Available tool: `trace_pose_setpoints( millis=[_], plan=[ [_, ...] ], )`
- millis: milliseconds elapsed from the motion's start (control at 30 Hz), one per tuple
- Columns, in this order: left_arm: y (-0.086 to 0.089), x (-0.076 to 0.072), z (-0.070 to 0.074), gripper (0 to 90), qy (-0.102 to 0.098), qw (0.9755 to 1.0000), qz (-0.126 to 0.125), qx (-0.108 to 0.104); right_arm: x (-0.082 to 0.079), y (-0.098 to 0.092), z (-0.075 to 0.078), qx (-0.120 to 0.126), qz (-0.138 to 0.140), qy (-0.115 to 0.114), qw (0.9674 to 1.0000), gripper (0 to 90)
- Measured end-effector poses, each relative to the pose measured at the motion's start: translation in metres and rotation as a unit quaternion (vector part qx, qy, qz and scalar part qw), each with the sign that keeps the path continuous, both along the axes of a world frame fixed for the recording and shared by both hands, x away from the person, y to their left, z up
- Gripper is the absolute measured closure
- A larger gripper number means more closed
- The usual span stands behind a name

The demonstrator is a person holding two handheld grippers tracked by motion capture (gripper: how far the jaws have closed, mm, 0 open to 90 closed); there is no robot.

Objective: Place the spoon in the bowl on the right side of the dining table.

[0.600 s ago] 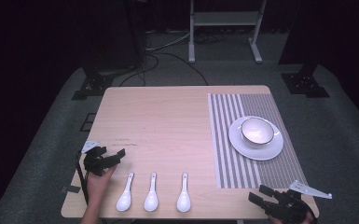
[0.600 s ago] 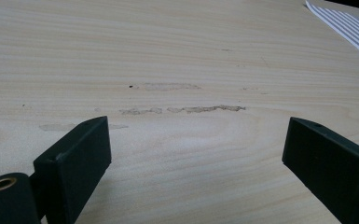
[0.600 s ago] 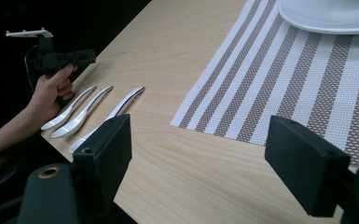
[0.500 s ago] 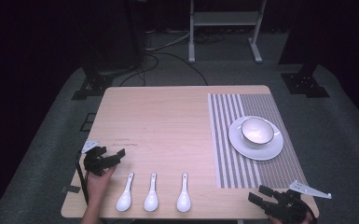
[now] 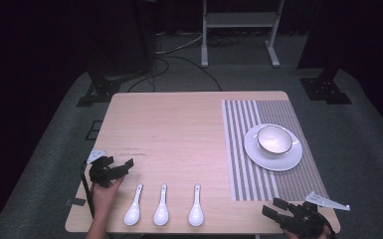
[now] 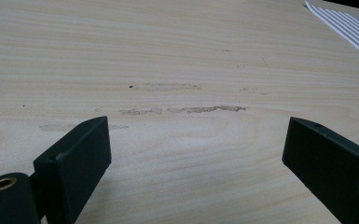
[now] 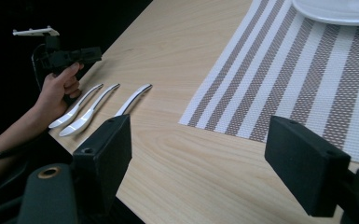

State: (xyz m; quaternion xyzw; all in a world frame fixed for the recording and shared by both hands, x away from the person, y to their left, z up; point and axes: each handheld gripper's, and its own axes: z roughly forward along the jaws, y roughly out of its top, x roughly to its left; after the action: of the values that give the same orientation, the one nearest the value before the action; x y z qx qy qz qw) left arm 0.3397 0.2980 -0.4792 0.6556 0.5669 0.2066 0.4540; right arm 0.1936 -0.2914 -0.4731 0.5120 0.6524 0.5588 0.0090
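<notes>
Spoons: three in a row, bench front edge.
Left gripper: wide, empty.
Right gripper: wide, probably empty.

Left gripper jaws spread wide over scuffed table; striped mat corner, perhaps.

Table: light wood top, faint scuff marks. Striped placemat on right half, carrying white plate. Three white spoons side by side along near edge, left of placemat, handles pointing away.
</notes>
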Motion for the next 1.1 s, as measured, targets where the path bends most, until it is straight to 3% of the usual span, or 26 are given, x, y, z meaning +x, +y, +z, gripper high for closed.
trace_pose_setpoints(
  millis=[233,500,800,1100],
  plan=[
    [0.0,0.0,0.0,6.6,0.001,1.0,-0.001,0.0,0.009,0.009,0.0,0.004,0.016,0.011,0.9998,21.9],
    [0.001,0.0,0.0,6.6,0.0,1.0,-0.001,-0.004,0.029,0.037,0.008,0.002,0.054,0.012,0.9985,21.9],
    [0.002,0.0,0.0,6.7,0.0,1.0,-0.001,-0.006,0.045,0.064,0.013,0.017,0.095,0.029,0.9949,21.9],
    [0.002,0.0,0.0,6.6,0.001,1.0,-0.001,-0.009,0.061,0.092,0.013,0.01,0.125,0.048,0.991,21.9]
  ],
)
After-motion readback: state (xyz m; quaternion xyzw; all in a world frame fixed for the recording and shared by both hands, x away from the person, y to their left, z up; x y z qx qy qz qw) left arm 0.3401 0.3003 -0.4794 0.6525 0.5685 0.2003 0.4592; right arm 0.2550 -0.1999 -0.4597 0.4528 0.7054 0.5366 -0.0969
